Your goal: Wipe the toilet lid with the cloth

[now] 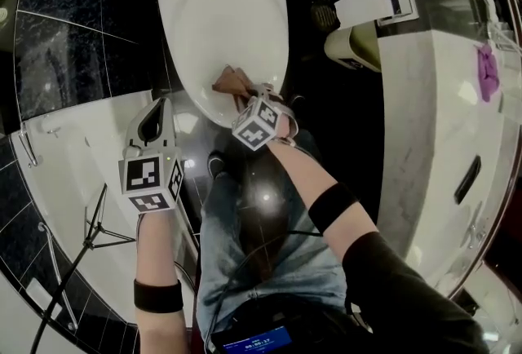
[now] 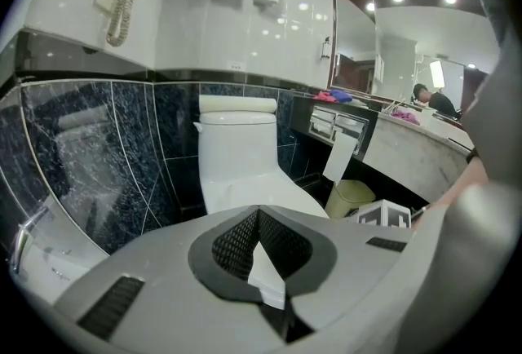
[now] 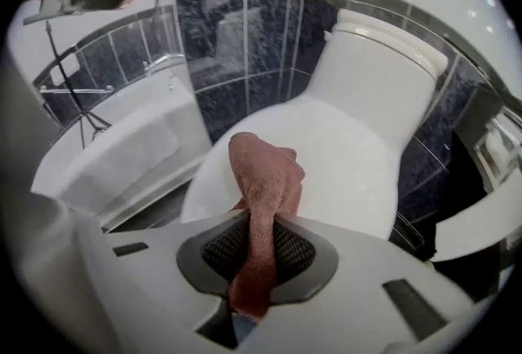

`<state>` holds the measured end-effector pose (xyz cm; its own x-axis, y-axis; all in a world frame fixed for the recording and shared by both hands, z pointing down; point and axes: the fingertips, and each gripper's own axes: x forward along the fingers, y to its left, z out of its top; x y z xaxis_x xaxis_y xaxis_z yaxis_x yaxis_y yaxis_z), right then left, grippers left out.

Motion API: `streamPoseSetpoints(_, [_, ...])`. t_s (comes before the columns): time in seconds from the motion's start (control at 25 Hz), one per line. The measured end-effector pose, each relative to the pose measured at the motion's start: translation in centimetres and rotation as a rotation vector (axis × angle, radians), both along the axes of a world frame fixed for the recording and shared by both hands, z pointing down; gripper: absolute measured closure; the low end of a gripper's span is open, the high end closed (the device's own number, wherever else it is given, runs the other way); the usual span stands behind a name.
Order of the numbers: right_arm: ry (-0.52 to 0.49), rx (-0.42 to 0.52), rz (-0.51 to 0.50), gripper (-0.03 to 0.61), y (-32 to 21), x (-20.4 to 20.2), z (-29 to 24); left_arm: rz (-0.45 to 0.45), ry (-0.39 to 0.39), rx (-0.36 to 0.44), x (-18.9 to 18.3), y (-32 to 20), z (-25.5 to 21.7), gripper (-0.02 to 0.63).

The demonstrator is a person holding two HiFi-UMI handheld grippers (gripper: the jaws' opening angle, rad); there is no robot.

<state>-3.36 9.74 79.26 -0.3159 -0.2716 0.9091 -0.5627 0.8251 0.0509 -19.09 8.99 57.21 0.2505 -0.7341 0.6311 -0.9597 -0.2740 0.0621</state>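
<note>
Head view: the right gripper (image 1: 238,91) holds the cloth (image 1: 231,81) at the toilet lid's (image 1: 228,26) 6 o'clock rim. The lid's long axis runs 12 to 6, front toward the person. The left gripper (image 1: 153,117) hangs off the lid at 8 o'clock.

Left gripper view: its fingers (image 2: 236,242) are together and empty.

Right gripper view: narrow fingers pinch the cloth, which is bunched and points to 12. It would wipe best flattened, with strokes along the axis.

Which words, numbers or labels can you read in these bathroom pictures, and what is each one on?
No text reads clearly.
Blue screen at the bottom of the head view: characters, too blurred to read.
Sticker on the white wall above the toilet: too small to read.
Cube on the left gripper and cube on the right gripper: black-and-white square patterns, no words.
</note>
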Motion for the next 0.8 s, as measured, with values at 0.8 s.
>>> streamPoseSetpoints(0.8, [-0.007,-0.131,-0.076,0.505,7.5,-1.7,3.9,-0.003,0.009,-0.012,0.7,-0.4,0.5,0.612])
